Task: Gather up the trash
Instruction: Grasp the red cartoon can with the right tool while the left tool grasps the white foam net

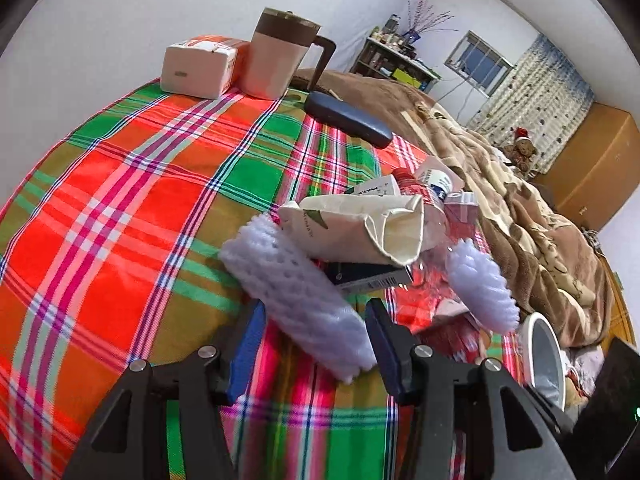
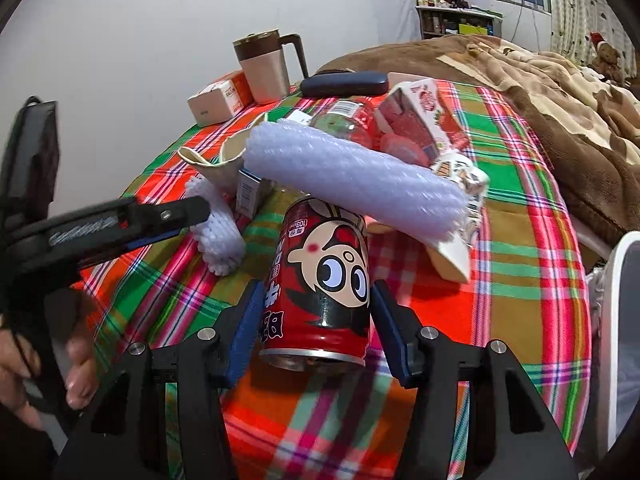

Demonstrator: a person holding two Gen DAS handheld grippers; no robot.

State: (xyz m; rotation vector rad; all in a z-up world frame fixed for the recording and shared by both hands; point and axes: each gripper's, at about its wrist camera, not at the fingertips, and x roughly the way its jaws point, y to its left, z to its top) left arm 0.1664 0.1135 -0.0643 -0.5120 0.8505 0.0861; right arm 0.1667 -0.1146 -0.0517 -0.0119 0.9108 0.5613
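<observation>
Right gripper (image 2: 316, 320) astride red can (image 2: 320, 280), left gripper (image 1: 316, 340) astride foam net (image 1: 296, 292)

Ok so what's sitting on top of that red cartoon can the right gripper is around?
A long white foam net sleeve lies across the far end of the red can, hiding that end. Whether the sleeve actually rests on the can cannot be told. The right gripper brackets the can, open.
</observation>
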